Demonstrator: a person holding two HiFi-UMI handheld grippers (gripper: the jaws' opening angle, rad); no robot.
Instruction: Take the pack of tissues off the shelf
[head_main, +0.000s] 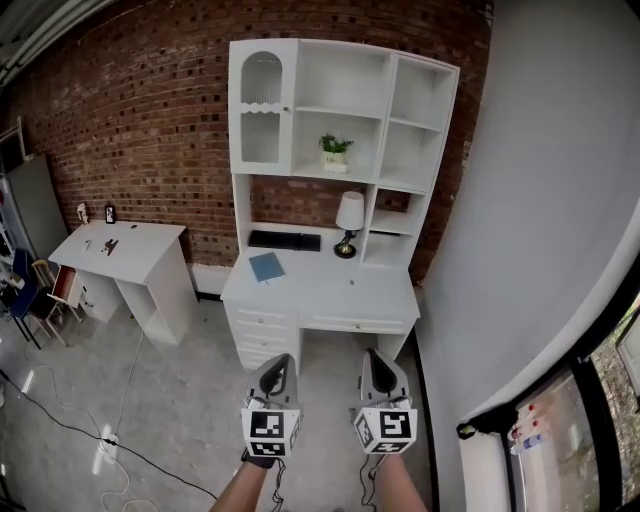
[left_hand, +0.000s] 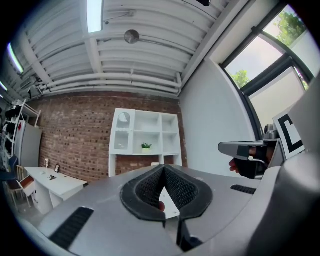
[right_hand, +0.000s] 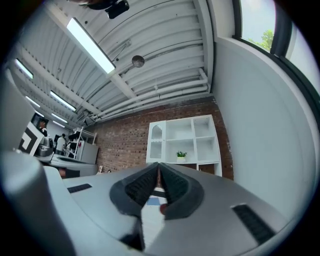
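A white desk with a shelf unit (head_main: 340, 120) stands against the brick wall, well ahead of me. Its open shelves hold a small potted plant (head_main: 335, 152); I cannot make out a pack of tissues from here. My left gripper (head_main: 279, 366) and right gripper (head_main: 371, 359) hang side by side low in the head view, above the floor and short of the desk. Both are shut with nothing between the jaws. The left gripper view shows the left gripper (left_hand: 164, 168) with its tips touching, and the right gripper view shows the right gripper (right_hand: 159, 165) the same, both pointing at the shelf unit.
On the desktop (head_main: 380, 296) are a table lamp (head_main: 349, 222), a flat black item (head_main: 284, 240) and a blue booklet (head_main: 266, 266). A second white desk (head_main: 130, 250) stands to the left. A grey wall (head_main: 540, 200) runs along the right, and cables (head_main: 110, 440) trail over the floor.
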